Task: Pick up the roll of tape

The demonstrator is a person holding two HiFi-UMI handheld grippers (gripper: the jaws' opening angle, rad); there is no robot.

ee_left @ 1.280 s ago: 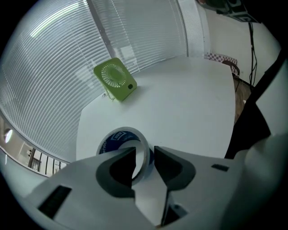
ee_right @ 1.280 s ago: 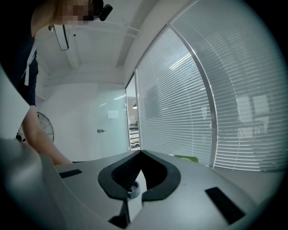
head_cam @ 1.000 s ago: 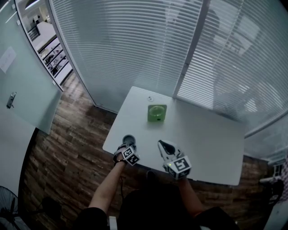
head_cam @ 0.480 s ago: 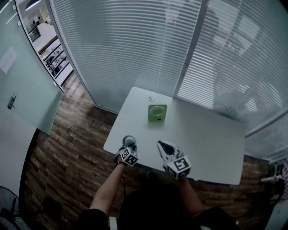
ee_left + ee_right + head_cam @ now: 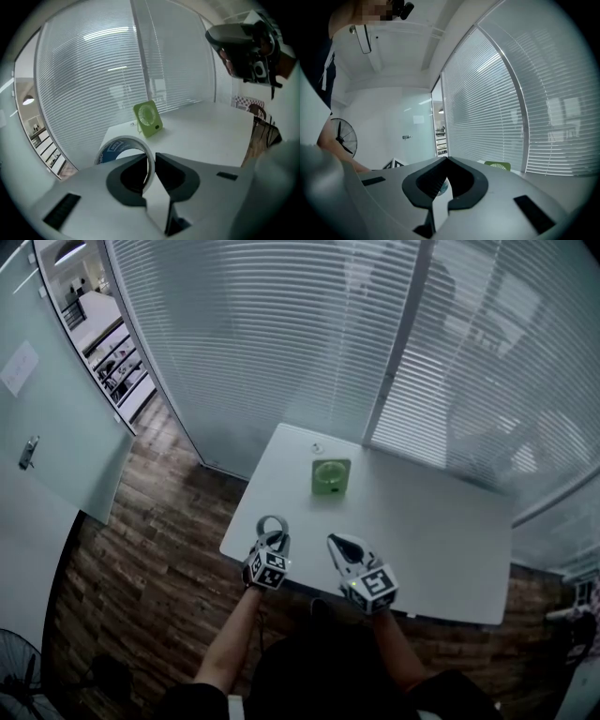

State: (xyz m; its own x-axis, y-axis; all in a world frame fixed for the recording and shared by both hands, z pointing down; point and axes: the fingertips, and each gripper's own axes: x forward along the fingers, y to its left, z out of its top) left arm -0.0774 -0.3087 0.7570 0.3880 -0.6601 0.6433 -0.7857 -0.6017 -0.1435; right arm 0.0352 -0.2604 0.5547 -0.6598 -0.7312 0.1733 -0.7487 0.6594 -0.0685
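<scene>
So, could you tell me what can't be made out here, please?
- Left gripper view: lower half of the tape roll behind the left gripper; its blue label too small to read.
- Right gripper view: right gripper covers most of the fan.
- Head view: item beyond the fan too tiny to identify.

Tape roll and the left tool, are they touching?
Touching. The left gripper view shows the left tool clamped on the tape roll, one jaw inside its ring, one outside.
</scene>
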